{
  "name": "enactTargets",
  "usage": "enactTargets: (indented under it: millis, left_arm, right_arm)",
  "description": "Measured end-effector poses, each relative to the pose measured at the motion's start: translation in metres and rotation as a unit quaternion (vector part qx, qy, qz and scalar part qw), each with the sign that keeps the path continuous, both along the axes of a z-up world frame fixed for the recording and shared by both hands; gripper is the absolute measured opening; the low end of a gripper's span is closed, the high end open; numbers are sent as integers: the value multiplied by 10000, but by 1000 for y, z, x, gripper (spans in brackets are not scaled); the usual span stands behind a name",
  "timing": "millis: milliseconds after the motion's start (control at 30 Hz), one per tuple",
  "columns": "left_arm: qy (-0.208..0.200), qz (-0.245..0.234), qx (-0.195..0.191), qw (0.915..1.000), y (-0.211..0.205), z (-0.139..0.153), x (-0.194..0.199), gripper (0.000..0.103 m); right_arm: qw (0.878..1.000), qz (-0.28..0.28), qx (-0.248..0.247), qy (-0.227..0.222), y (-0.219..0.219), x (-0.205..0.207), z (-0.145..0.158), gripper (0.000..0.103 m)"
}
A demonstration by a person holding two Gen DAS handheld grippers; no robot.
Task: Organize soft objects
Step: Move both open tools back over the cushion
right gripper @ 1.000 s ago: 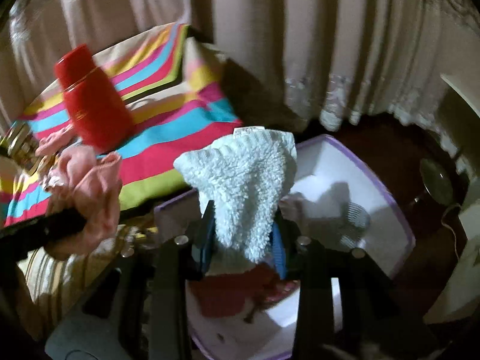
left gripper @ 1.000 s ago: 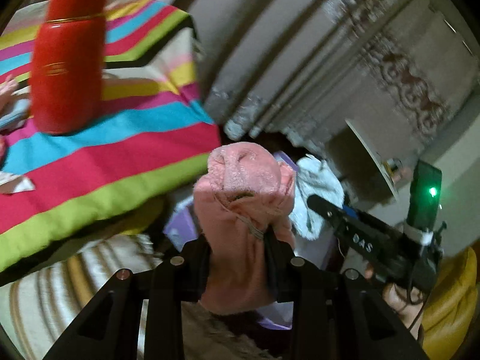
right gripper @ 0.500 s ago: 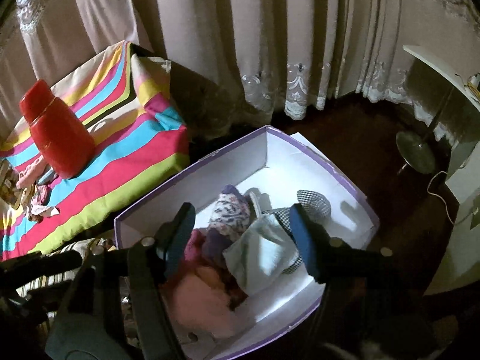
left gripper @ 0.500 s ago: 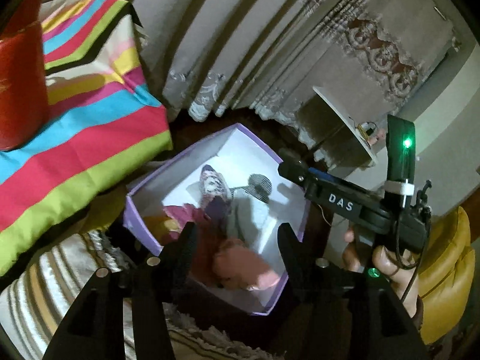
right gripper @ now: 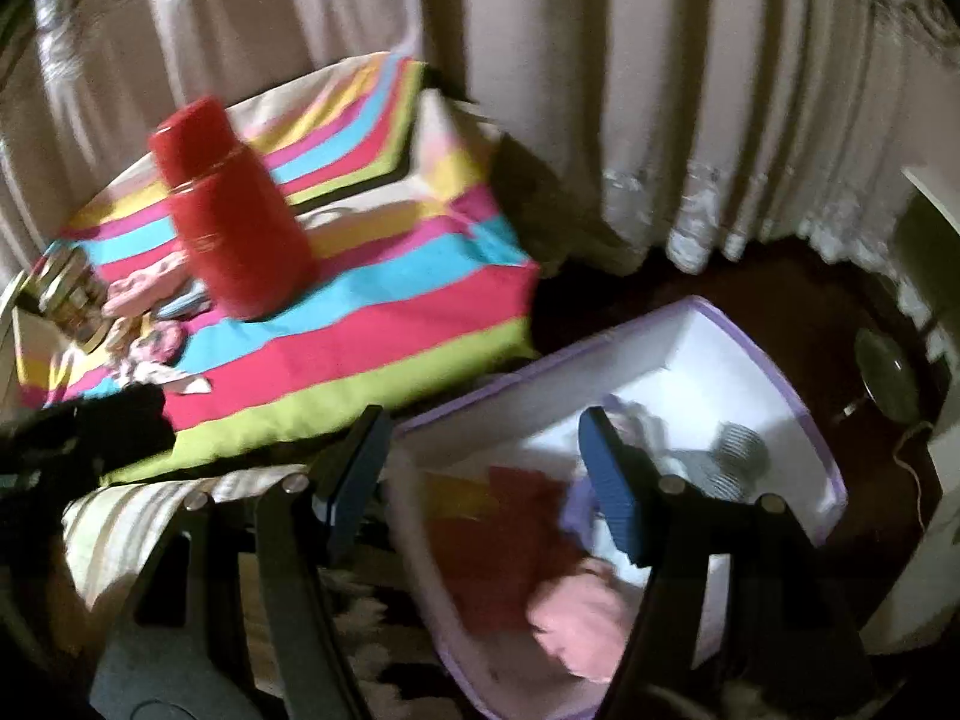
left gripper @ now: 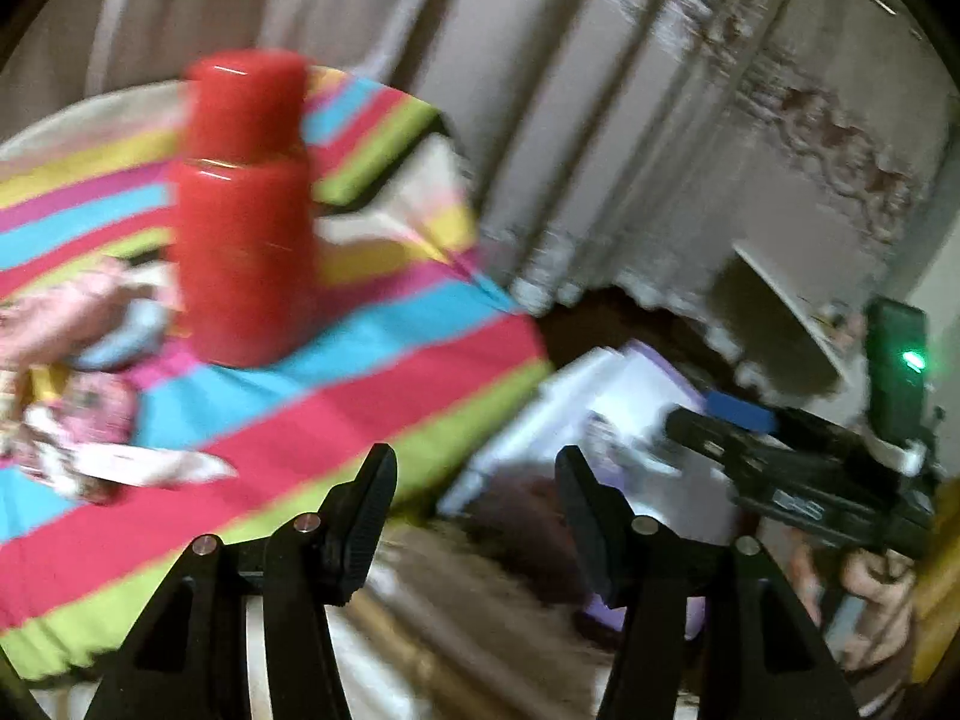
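Both views are blurred by motion. A purple-rimmed white box (right gripper: 822,438) stands on the floor below the bed; a pink cloth (right gripper: 579,618), a red cloth (right gripper: 510,534) and other soft pieces lie in it. The box (left gripper: 630,384) shows at the right of the left wrist view. Several small pink soft things (left gripper: 78,408) lie on the striped cover (left gripper: 336,396) by the red flask (left gripper: 246,210); they also appear as soft things (right gripper: 147,291) in the right wrist view. My left gripper (left gripper: 474,474) is open and empty over the bed's edge. My right gripper (right gripper: 480,438) is open and empty above the box.
The red flask (right gripper: 231,222) stands upright on the striped cover (right gripper: 384,324). Curtains (right gripper: 600,90) hang behind. A fan base (right gripper: 888,378) and a white shelf (left gripper: 792,306) are at the right. A hand (left gripper: 870,576) holds the right gripper's body (left gripper: 798,474).
Both grippers let go of their cloths, the pink one and the white one, which now lie in the box. Both views then swung left and up, back toward the striped bed.
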State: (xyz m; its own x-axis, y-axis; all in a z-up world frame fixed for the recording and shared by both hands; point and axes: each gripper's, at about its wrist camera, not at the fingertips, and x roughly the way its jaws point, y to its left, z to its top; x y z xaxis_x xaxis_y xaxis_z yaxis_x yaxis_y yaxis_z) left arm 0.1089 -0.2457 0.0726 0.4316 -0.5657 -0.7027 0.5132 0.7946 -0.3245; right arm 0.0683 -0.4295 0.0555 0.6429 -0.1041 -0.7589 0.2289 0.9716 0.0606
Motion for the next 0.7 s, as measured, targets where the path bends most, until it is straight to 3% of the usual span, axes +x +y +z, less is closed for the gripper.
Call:
enactTargets:
  millis: [100,200,433,600,700]
  left_arm:
    - [-168,690,28,9975,49,3,22,56]
    - [-102,1490,-125,9887,104,0,44,56]
    - [407,3009,-711,9501,220,-26,82,56]
    - [842,3514,-1015,9269,258,-54,95,56]
    - [1160,3606,-1092,9190,264,-77,100,56]
  right_arm:
    - [9993,380,-57,-32,31,17,7,69]
    - [9968,787,-33,-92,63,34,14,69]
    - [9892,1461,-96,-111,125,72,17,69]
    - [9835,1807,-56,39,158,97,6,69]
    - [9792,2024,-88,148,179,111,-3,69]
